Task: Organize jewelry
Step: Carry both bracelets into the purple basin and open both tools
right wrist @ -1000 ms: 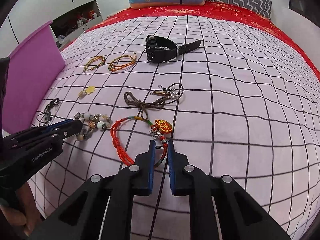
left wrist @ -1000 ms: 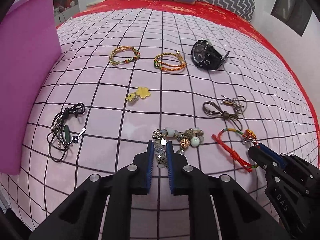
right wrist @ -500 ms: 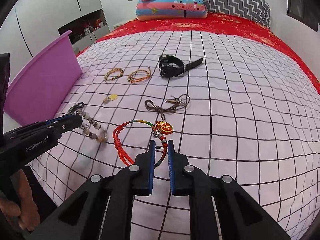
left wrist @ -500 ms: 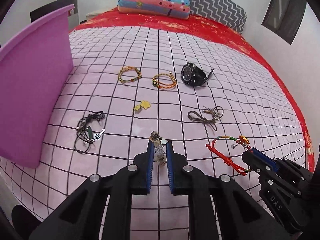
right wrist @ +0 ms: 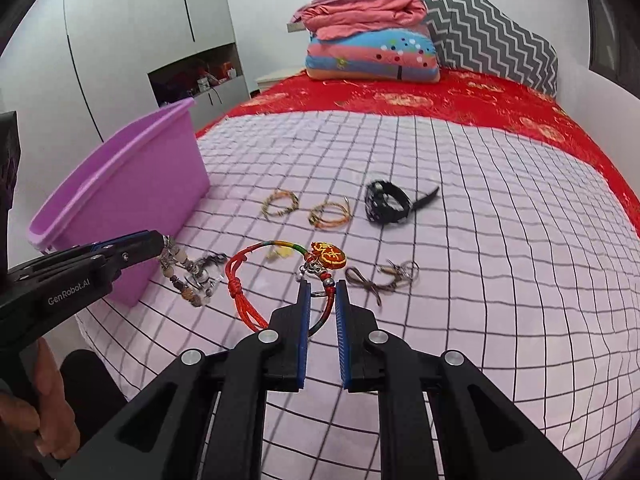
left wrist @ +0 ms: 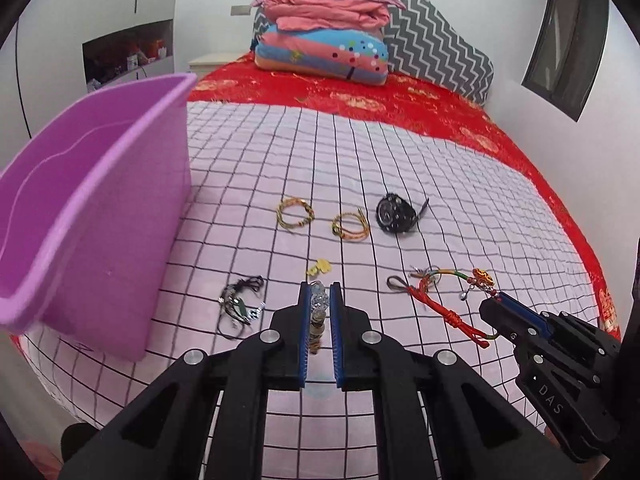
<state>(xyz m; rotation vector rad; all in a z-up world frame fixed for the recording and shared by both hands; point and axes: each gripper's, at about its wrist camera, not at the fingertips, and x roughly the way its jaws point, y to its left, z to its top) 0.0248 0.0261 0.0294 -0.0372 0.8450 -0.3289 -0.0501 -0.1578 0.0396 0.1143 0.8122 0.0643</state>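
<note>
We have a piece in each hand. The left gripper [left wrist: 319, 300] is clenched on the beaded bracelet [left wrist: 319, 312], which hangs straight down between its jaws; seen from the right wrist, the same beads [right wrist: 188, 276] dangle off the bed just in front of the purple bin [right wrist: 132, 196]. The right gripper [right wrist: 320, 292] pinches the red cord bracelet [right wrist: 244, 300] near its embroidered charm [right wrist: 329, 257], the loop trailing to the lower left of that frame.

What the coming move turns on is the bin — in the left wrist view the bin [left wrist: 92, 216] fills the left side, its open mouth up and to the left of the jaws. We judge the left hand nearer, so its beads should go in first; the right must cross over the black cord necklace [left wrist: 238, 306]. The woven bangles [left wrist: 322, 218], wristwatch [left wrist: 396, 214], yellow flower charm [left wrist: 319, 267] and brown cord [right wrist: 380, 278] lie on the checked sheet [left wrist: 460, 208].
</note>
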